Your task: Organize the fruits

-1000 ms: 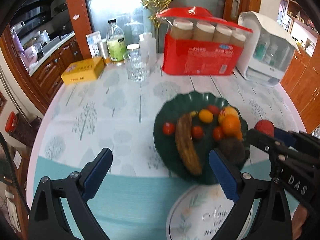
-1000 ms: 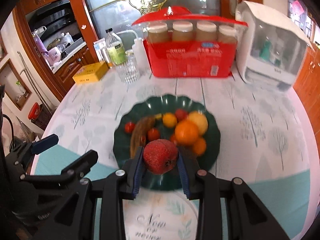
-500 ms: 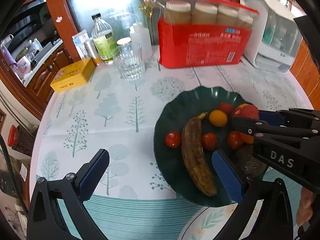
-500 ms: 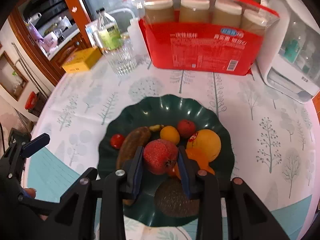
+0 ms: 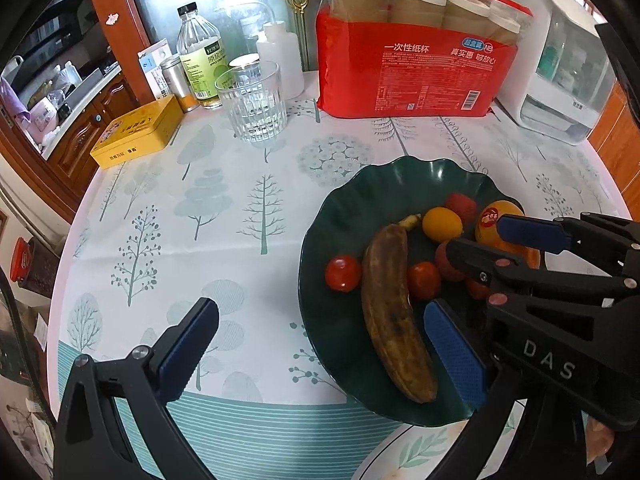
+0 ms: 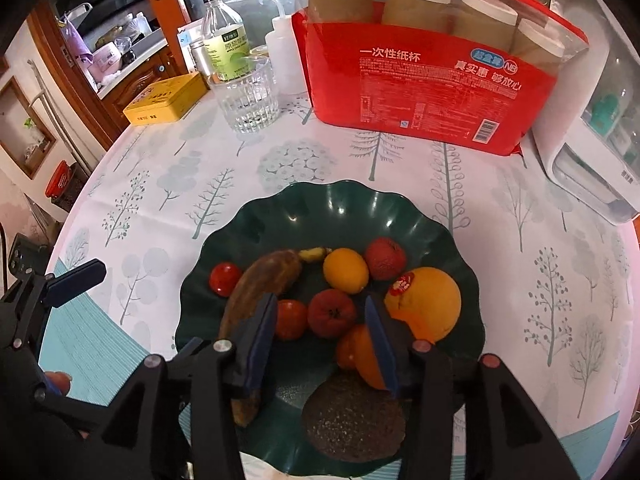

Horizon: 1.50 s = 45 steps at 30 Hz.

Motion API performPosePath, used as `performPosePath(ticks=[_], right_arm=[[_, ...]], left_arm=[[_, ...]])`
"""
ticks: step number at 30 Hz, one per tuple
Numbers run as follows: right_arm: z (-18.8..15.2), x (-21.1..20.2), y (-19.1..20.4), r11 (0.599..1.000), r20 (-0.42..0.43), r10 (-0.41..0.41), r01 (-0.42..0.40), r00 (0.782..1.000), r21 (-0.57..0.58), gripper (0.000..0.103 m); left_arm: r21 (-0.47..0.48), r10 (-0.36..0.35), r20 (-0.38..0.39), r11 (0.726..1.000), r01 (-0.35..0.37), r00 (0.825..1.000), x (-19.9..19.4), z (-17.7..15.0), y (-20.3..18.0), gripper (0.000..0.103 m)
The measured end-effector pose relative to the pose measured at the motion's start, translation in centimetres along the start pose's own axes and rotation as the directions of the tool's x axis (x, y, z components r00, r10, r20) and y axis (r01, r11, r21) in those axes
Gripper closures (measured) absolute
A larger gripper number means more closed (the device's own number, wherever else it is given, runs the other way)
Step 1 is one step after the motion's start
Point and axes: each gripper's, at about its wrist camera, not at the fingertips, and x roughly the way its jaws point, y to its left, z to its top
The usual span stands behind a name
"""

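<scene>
One green plate [image 6: 332, 208] carries one brown banana [image 6: 260, 284], one large orange [image 6: 430, 304] with a sticker, one small yellow-orange citrus [image 6: 346, 270], one lychee [image 6: 385, 258], one red bumpy fruit [image 6: 331, 313], two cherry tomatoes [image 6: 225, 278] [image 6: 291, 319], one partly hidden small orange [image 6: 360, 354] and one dark rough fruit [image 6: 354, 420]. On the counter [image 6: 180, 184] stand one glass [image 6: 248, 96], one yellow tin [image 6: 166, 98], one red cup pack [image 6: 424, 80] showing four cup stacks, and two bottles [image 6: 224, 44] [image 6: 282, 54].

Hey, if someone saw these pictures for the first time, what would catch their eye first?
Probably the dark green plate near the table's front edge, heaped with fruit: a browned banana, a big orange and a red fruit lying free between the open right tongs. Behind it stands a bright red pack of paper cups, beside a clear glass.
</scene>
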Motion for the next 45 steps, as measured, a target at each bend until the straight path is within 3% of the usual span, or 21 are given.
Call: performPosePath(ticks=[18,33,45], right_arm=[[-3.6,-5.1,0.4,0.999,0.081,-0.016,0.013,0.997,0.041,0.056],[-12.7,-10.4,-0.5,0.984,0.097,-0.053,0.036,0.994,0.174,0.056],[-19.8,-16.9,0.7,0.964,0.089,-0.092,0.066,0.992,0.257,0.056]], left_arm=[[-0.002,-0.010,0.026,1.000,0.010,1.000,-3.9,-2.6,-0.3,0.001],[0.026,-0.024,0.065,0.999,0.022,0.998,-10.6,-10.3,-1.4,0.001],[0.027,-0.065,0.095,0.998,0.063,0.993,-17.4,-14.6,-1.5,0.001]])
